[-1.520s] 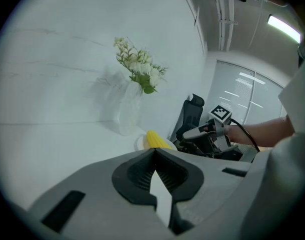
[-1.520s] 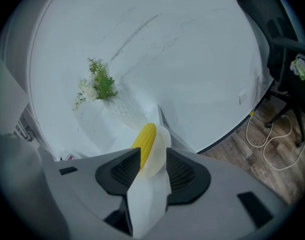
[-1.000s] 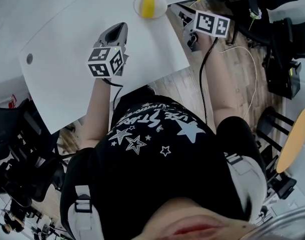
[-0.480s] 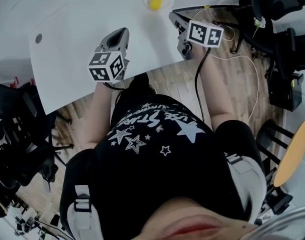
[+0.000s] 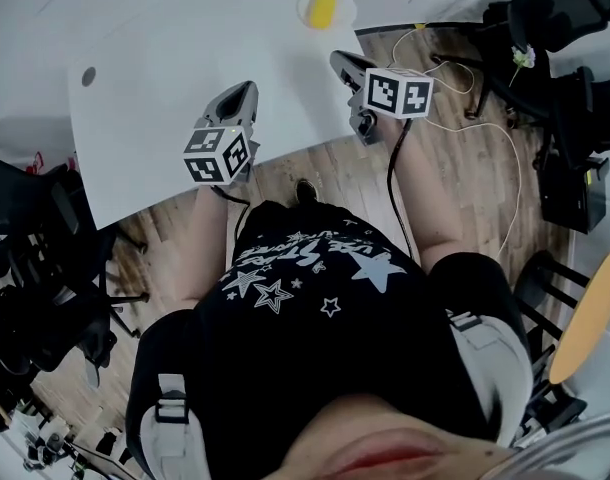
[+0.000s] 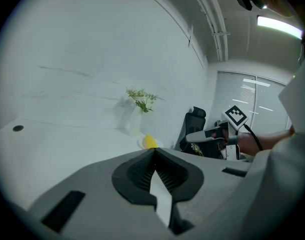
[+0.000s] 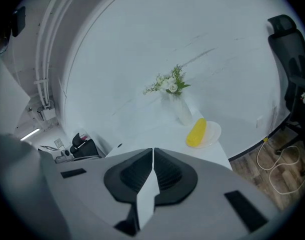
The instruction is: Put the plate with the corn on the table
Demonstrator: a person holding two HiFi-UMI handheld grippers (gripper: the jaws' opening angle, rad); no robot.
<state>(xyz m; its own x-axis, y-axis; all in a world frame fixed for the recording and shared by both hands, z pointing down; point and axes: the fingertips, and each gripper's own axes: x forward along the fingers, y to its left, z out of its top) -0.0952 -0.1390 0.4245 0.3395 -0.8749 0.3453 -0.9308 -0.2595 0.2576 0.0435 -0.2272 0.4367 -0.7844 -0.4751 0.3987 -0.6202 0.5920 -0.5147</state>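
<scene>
A small white plate point(image 5: 337, 8) carrying a yellow corn cob point(image 5: 322, 5) rests on the white table point(image 5: 165, 58) near its far right corner. In the right gripper view the corn point(image 7: 196, 132) lies on the plate point(image 7: 211, 134) well ahead of the jaws. My right gripper point(image 5: 338, 61) hovers at the table's right edge, short of the plate, shut with nothing between its jaws point(image 7: 152, 150). My left gripper point(image 5: 244, 90) sits over the table's near edge, also shut and empty point(image 6: 153, 151). From it the corn point(image 6: 149, 141) looks small and distant.
A clear vase of flowers point(image 7: 178, 106) stands just behind the plate. Black office chairs point(image 5: 565, 8) and loose cables point(image 5: 485, 118) occupy the wooden floor to the right. The table has a round cable hole point(image 5: 88, 75). A yellow stool point(image 5: 588, 303) stands at the right.
The right gripper has drawn back from the plate toward the table's edge. The left gripper has pulled back a little toward the near edge. The plate with the corn stays on the table.
</scene>
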